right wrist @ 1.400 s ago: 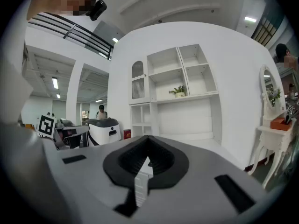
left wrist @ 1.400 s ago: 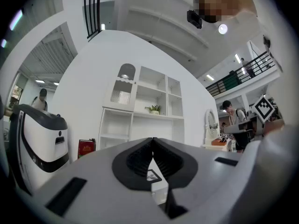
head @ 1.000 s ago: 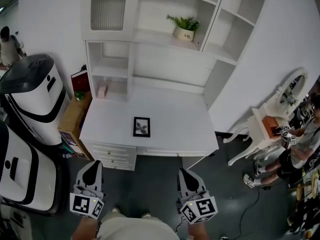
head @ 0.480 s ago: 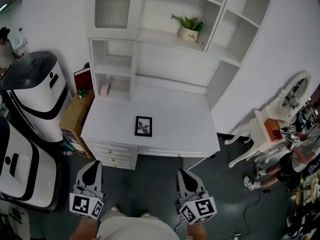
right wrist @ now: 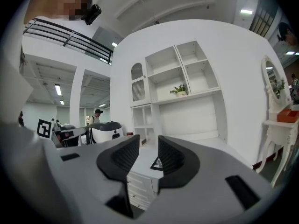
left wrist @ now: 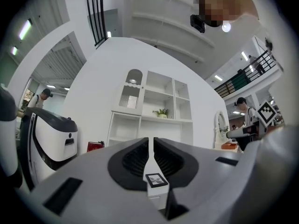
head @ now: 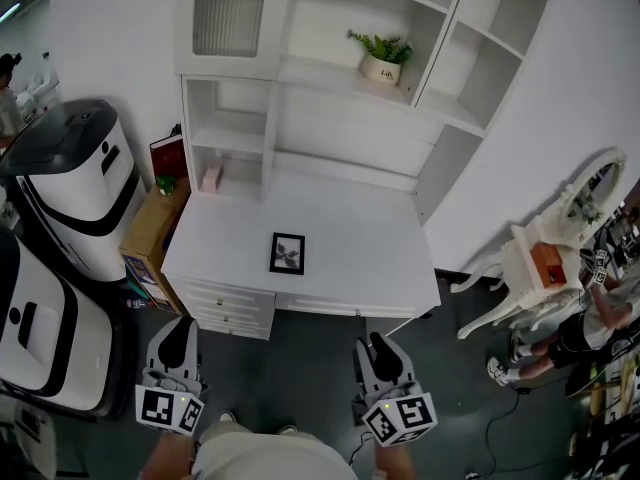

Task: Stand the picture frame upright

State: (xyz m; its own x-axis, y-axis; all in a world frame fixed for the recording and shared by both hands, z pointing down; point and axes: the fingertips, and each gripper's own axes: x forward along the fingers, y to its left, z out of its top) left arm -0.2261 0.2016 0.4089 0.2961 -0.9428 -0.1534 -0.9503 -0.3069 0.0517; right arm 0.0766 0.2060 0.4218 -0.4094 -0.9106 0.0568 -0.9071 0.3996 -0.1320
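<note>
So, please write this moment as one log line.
black picture frame: flat on white desk; left gripper: shut, empty; right gripper: jaws just been opening, nothing between

The picture frame [head: 287,253] is too small to tell what it shows.

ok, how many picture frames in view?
1. The picture frame lies flat on the white desk, near its front edge. None shows on the open shelves; the ribbed-door cabinet could hide more.
</note>
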